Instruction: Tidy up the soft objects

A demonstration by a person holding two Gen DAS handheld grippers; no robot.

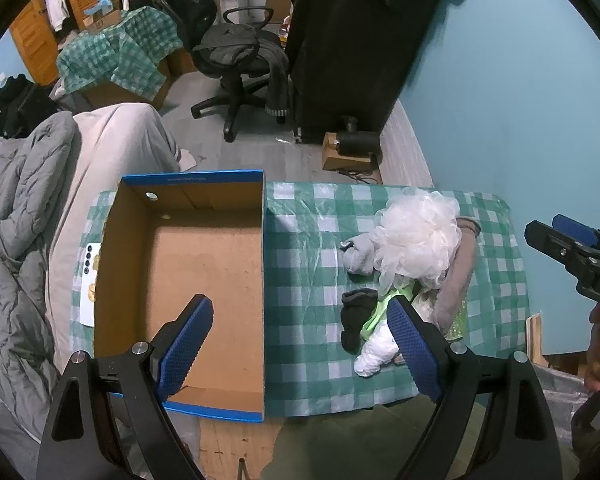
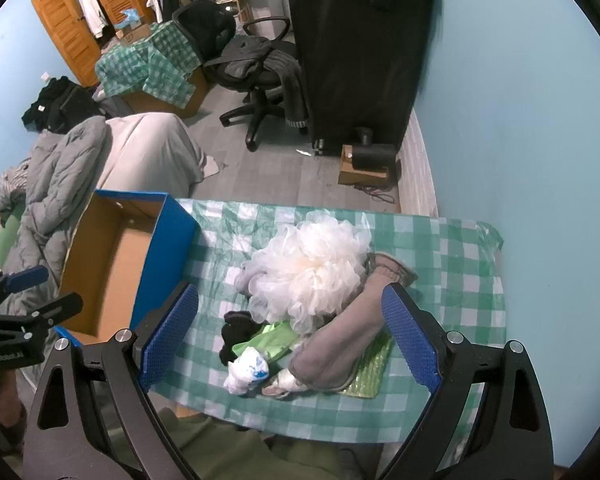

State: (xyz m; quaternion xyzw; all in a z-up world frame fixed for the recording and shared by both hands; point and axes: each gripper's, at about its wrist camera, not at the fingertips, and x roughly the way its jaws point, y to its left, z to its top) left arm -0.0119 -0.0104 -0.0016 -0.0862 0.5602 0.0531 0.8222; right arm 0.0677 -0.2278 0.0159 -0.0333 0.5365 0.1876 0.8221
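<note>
We held the left gripper point(image 1: 300, 344) and right gripper point(image 2: 290, 336) above the table, both with jaws spread wide and nothing between them. The soft things sat heaped on the checked tablecloth point(image 2: 452, 240), beside the empty cardboard box point(image 1: 204, 264). The mesh bath pouf point(image 2: 312, 268) lay atop the pile; lifting it risked dragging the grey sock point(image 1: 360, 258) loose.
</note>
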